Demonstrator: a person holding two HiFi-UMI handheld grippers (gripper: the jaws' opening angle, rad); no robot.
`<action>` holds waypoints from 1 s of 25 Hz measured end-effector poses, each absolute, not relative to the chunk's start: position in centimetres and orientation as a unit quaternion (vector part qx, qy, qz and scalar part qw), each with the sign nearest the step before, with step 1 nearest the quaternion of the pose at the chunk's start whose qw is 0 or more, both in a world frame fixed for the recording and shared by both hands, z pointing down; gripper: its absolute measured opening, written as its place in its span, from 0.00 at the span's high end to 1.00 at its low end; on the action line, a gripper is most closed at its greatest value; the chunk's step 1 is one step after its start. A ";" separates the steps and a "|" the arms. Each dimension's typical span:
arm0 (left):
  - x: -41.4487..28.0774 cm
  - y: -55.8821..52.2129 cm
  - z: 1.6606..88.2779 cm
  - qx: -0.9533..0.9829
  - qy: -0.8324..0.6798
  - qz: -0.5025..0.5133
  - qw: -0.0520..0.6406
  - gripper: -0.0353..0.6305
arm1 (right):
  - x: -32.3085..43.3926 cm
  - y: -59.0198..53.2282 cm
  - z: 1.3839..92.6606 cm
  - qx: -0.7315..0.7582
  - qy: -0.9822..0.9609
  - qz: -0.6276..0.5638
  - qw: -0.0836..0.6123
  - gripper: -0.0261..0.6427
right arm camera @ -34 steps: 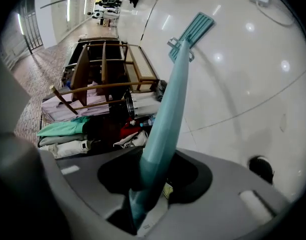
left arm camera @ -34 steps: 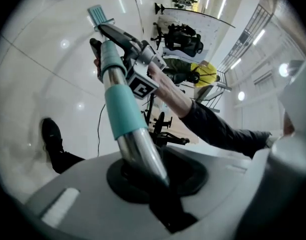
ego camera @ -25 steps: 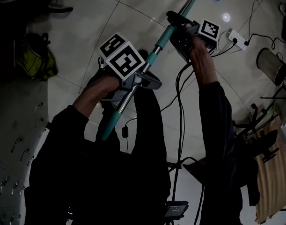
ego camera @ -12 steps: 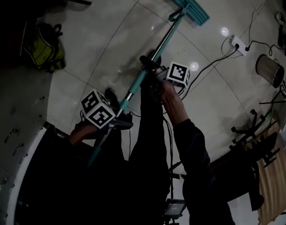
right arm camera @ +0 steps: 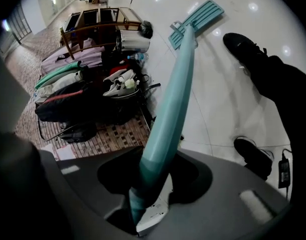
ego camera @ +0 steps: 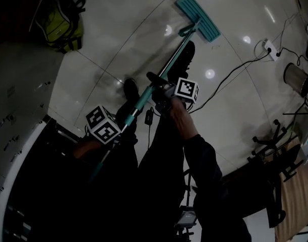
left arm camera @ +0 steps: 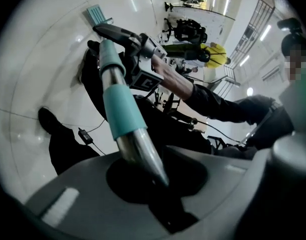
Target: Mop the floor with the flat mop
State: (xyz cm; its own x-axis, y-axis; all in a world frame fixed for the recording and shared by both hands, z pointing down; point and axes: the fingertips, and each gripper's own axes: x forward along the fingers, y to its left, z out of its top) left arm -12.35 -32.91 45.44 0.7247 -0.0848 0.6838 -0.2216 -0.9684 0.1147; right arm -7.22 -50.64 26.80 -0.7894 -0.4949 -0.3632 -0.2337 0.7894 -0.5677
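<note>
A flat mop with a teal head (ego camera: 197, 17) rests on the pale tiled floor at the top of the head view; its head also shows in the right gripper view (right arm camera: 195, 20) and the left gripper view (left arm camera: 96, 17). Its teal and silver pole (ego camera: 159, 81) runs down-left. My right gripper (ego camera: 161, 91) is shut on the pole's upper part, where the teal pole (right arm camera: 169, 113) passes between the jaws. My left gripper (ego camera: 119, 135) is shut on the lower end, the silver pole (left arm camera: 137, 149) clamped in its jaws.
A yellow-green backpack (ego camera: 64, 20) lies top left. A power strip (ego camera: 269, 47) with cables and a metal bin (ego camera: 297, 78) sit at right. The person's shoes (ego camera: 130, 91) stand by the pole. Chairs and bags (right arm camera: 87, 99) crowd one side.
The mop head has slid from the top edge down-left into view and on toward the person. Both grippers have moved down and left with the pole.
</note>
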 end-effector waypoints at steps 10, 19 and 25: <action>-13.8 -34.2 46.7 0.923 -0.074 0.356 0.123 0.83 | -8.9 -52.9 28.9 -0.194 0.903 -0.281 0.263 0.72; -7.3 -33.9 38.2 0.924 -0.065 0.357 0.119 0.83 | -1.8 -52.4 20.3 -0.205 0.892 -0.280 0.289 0.73; 2.2 -34.5 28.6 0.930 -0.061 0.348 0.102 0.83 | 7.8 -52.1 10.3 -0.209 0.891 -0.268 0.302 0.73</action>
